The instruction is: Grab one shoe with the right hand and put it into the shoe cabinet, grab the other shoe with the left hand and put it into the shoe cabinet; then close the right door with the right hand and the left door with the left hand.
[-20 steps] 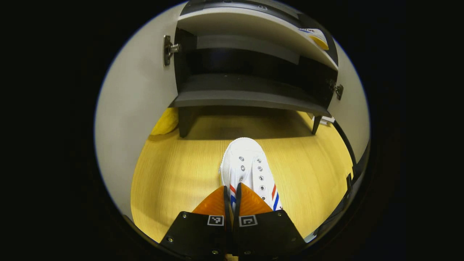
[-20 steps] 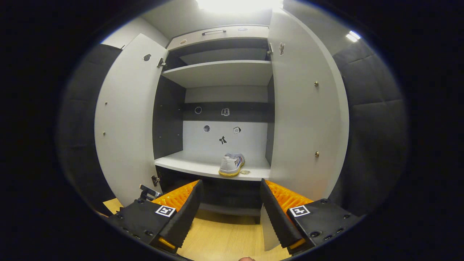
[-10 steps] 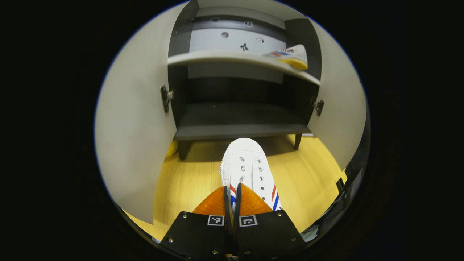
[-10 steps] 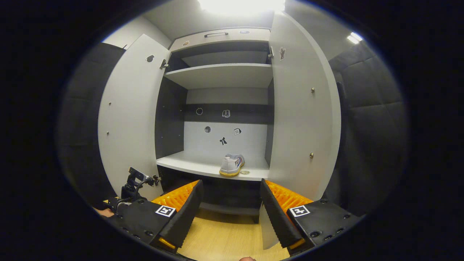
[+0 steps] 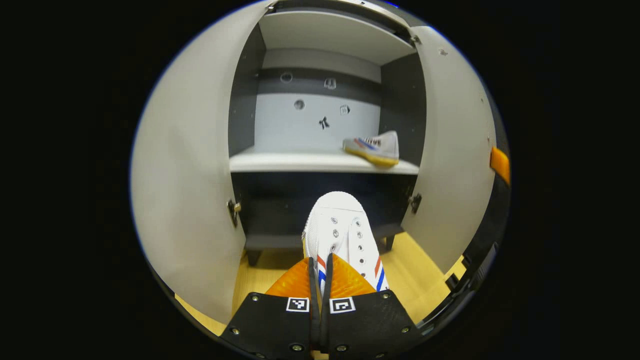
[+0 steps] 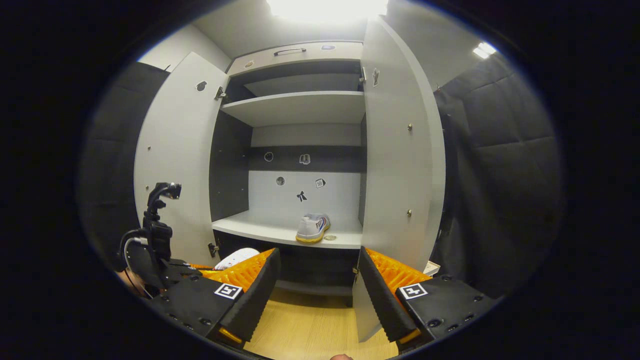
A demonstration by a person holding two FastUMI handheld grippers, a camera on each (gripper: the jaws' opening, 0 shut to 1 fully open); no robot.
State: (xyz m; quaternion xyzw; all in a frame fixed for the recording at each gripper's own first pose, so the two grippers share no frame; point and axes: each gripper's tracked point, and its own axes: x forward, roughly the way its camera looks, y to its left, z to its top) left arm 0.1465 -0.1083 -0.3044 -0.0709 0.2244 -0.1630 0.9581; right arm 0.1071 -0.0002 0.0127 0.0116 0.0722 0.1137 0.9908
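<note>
I see the cabinet's pale middle shelf [image 6: 260,229] carrying one white shoe [image 6: 312,228] near its right end, heel at the front edge, toe toward the back. A small round object [image 6: 329,238] lies just beside it at the front edge. Below, wooden floor [image 6: 310,330].

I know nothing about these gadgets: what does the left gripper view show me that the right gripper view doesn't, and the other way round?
Left gripper view: the left tongs shut on a white shoe, with its lace eyelets and red-blue stripes up close.
Right gripper view: the right tongs open and holding nothing, plus the drawer handle and ceiling light up top.
Both: the open shoe cabinet, the second shoe on its shelf, and the wooden floor.
</note>
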